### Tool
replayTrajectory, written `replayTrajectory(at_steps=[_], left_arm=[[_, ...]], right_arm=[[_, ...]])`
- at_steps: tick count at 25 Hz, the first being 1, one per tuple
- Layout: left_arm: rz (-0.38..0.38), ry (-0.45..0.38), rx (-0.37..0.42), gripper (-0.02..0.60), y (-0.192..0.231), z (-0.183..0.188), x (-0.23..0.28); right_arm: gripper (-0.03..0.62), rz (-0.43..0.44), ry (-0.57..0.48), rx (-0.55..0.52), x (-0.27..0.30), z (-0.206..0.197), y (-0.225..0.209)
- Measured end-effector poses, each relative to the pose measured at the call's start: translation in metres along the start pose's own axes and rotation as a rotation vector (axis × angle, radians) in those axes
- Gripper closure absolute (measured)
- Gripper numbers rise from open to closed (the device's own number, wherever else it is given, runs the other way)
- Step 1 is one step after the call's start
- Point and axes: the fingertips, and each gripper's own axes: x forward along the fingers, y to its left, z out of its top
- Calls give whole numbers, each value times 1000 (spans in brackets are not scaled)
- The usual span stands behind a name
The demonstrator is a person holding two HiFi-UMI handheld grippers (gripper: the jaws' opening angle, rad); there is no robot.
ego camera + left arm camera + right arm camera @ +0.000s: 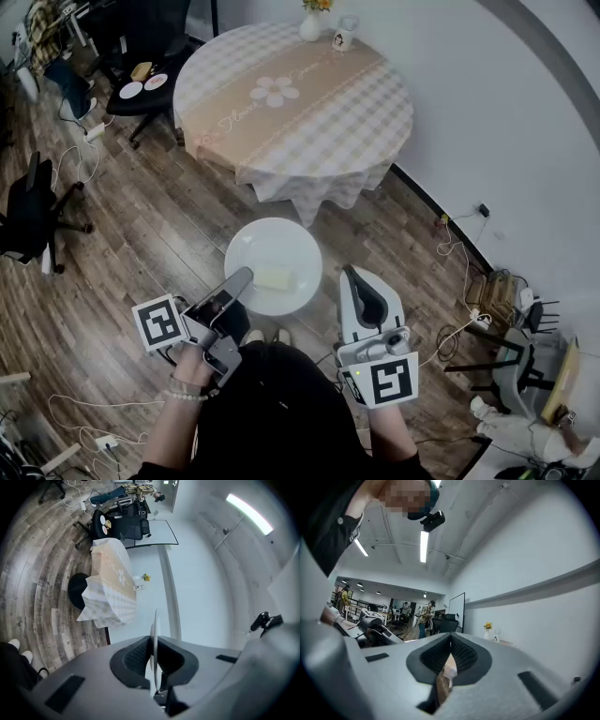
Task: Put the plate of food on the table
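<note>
The round white plate is held level over the wood-plank floor, short of the round worktop, and carries one pale yellow rectangular block of food whose long axis runs left to right in the head view. The left claw is clenched on the plate's near-left rim; its own view shows the rim edge-on between the pads. The right claw is closed on nothing, just beside the plate. The checked cloth bears a white flower print and cursive writing too small to read. A white vase holds yellow flowers.
</note>
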Motion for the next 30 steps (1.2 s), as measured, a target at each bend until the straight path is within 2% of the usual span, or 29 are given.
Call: replayTrajectory(at_steps=[10,13,16,23,25,27,30], left_arm=[[-1,-3,-6,566,3,0,-2],[1,-4,-6,566,4,2,-4],[3,-6,-9,566,5,3,-6],[2,-9,-9,566,5,6,-8],[2,-8,-7,566,5,7,-9],[1,-6,-5,566,5,9,-9],[-5,-3,-4,566,5,10,-9]], right_arm=[[594,6,9,-6,2,-2,3],[594,11,25,27,3,-5,4],[594,26,72,142,6,-16,4],[589,97,169,501,13,-47,11],[514,126,177,605,15,-52,15],[491,148,187,691,18,-56,20],[474,166,217,749,21,-65,26]])
